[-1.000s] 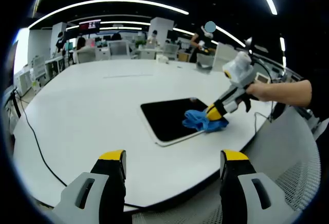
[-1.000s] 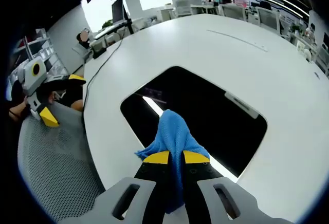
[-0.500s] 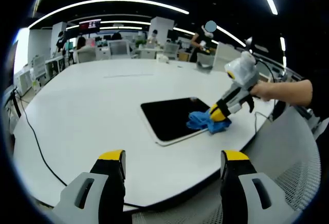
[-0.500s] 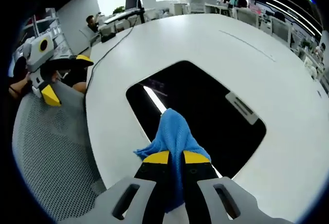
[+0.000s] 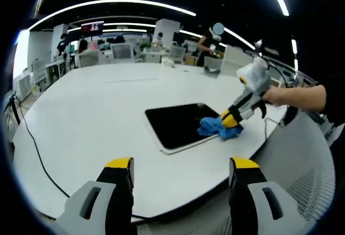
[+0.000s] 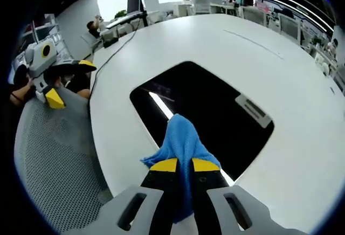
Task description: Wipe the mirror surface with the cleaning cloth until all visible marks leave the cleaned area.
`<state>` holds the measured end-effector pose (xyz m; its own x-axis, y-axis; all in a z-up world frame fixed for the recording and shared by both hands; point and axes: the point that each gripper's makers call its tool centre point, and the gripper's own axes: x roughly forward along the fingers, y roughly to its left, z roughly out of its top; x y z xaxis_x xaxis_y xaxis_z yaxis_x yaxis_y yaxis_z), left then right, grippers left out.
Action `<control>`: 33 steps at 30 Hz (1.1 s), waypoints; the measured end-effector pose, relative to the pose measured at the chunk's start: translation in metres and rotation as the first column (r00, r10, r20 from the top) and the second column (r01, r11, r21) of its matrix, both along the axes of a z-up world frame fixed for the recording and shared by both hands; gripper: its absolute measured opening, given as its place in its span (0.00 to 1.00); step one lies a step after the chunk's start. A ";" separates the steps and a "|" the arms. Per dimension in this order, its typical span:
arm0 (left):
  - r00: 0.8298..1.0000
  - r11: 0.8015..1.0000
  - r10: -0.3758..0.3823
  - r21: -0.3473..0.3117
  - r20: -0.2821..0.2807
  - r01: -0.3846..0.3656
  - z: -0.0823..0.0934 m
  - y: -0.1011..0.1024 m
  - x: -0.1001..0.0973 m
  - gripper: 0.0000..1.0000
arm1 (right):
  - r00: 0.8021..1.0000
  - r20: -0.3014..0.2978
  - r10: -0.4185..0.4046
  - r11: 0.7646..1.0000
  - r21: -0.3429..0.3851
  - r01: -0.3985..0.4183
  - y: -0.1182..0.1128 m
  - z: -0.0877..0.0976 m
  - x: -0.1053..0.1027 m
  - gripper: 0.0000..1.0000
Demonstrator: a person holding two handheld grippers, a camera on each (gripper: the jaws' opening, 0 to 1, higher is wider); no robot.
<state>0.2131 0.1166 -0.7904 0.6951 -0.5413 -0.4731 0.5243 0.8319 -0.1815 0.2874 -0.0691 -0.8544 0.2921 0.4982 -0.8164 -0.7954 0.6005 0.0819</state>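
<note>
One mirror [image 6: 207, 113] lies flat on the big white worktop [image 5: 91, 116], a dark rounded rectangle near the worktop's curved edge. One blue cleaning cloth [image 6: 182, 143] sits on the mirror's near edge, its bunched end pinched between the two yellow-tipped jaws of the right claw [image 6: 184, 165], which are closed tight on it. In the left gripper view the same cloth [image 5: 217, 128] spreads over the mirror's [image 5: 175, 125] corner closest to the person's hand [image 5: 277, 96], with the right claw [image 5: 229, 119] pressing down into it at a slant.

The left claw [image 5: 180, 166] hangs well short of the mirror, beyond the worktop's rim, its two jaws standing wide apart and holding nothing; it also appears in the right gripper view [image 6: 54, 99], off to the mirror's far side over a grey mesh chair [image 6: 54, 165]. One black cable [image 5: 32, 143] trails across the worktop, well apart from the mirror
</note>
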 end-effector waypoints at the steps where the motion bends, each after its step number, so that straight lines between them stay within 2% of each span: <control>1: 1.000 1.000 -0.008 0.010 -0.002 0.008 -0.001 -0.001 -0.001 0.72 | 1.000 0.000 0.000 1.000 -0.001 0.000 -0.001 0.000 0.000 0.03; 3: 1.000 0.999 -0.027 0.038 -0.007 0.027 -0.002 -0.003 -0.002 0.73 | 1.000 0.001 -0.002 1.000 -0.001 0.002 -0.002 0.000 0.000 0.03; 5: 0.999 0.996 -0.046 0.083 0.012 0.044 -0.001 -0.003 -0.002 0.70 | 1.000 0.001 -0.008 1.000 0.006 0.008 -0.002 0.000 0.000 0.03; 8: 0.999 0.996 -0.047 0.082 0.000 0.046 -0.002 -0.002 -0.002 0.71 | 1.000 -0.002 -0.012 1.000 0.009 0.012 -0.003 0.000 0.000 0.03; 13: 0.998 0.994 -0.062 0.088 0.010 0.061 0.000 -0.004 -0.002 0.74 | 1.000 -0.010 -0.015 1.000 0.014 0.015 -0.004 0.000 0.000 0.03; 19: 0.998 0.994 -0.064 0.089 -0.019 0.065 -0.003 -0.004 -0.004 0.76 | 1.000 -0.012 -0.010 1.000 0.015 0.010 -0.004 0.000 0.000 0.03; 22: 0.997 0.990 -0.071 0.123 -0.020 0.073 -0.003 -0.005 -0.006 0.76 | 1.000 -0.013 -0.007 1.000 0.019 0.007 -0.004 0.000 0.000 0.03; 33: 0.997 0.986 -0.074 0.149 -0.013 0.075 -0.003 -0.008 -0.010 0.79 | 1.000 -0.015 -0.012 1.000 0.028 0.013 -0.009 0.000 0.000 0.03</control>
<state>0.2029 0.1091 -0.7934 0.6519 -0.5145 -0.5571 0.5848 0.8088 -0.0625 0.2872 -0.0782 -0.8540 0.2861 0.5173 -0.8066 -0.7865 0.6076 0.1107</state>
